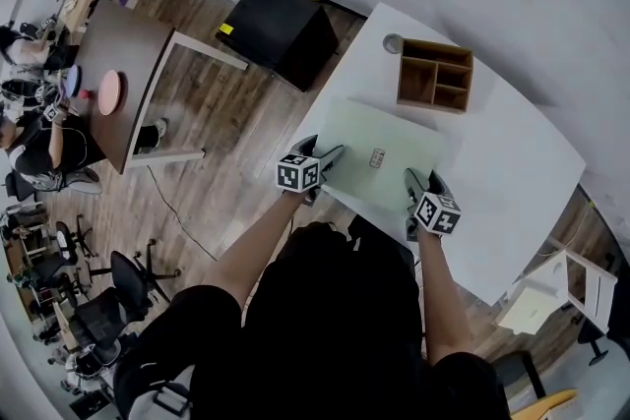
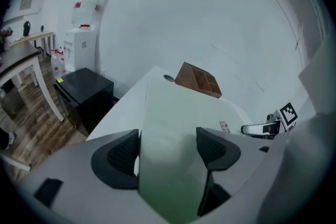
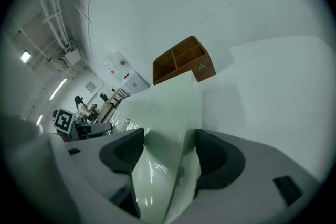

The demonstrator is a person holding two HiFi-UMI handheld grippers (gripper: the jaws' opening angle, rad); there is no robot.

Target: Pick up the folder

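A pale green folder (image 1: 384,145) lies flat over the white table (image 1: 512,162), with a small label (image 1: 377,157) on its cover. My left gripper (image 1: 332,156) is shut on its near left edge, and the right gripper (image 1: 414,180) is shut on its near right edge. In the left gripper view the folder (image 2: 170,123) fills the gap between the jaws of the left gripper (image 2: 168,152). In the right gripper view the folder (image 3: 168,107) bows upward between the jaws of the right gripper (image 3: 169,153). Whether its far edge rests on the table I cannot tell.
A wooden desk organizer (image 1: 435,74) stands at the table's far side, with a small round object (image 1: 393,43) to its left. A black cabinet (image 1: 281,32) sits on the floor beyond the table's left corner. Office chairs (image 1: 108,300) and another desk (image 1: 123,64) are at the left.
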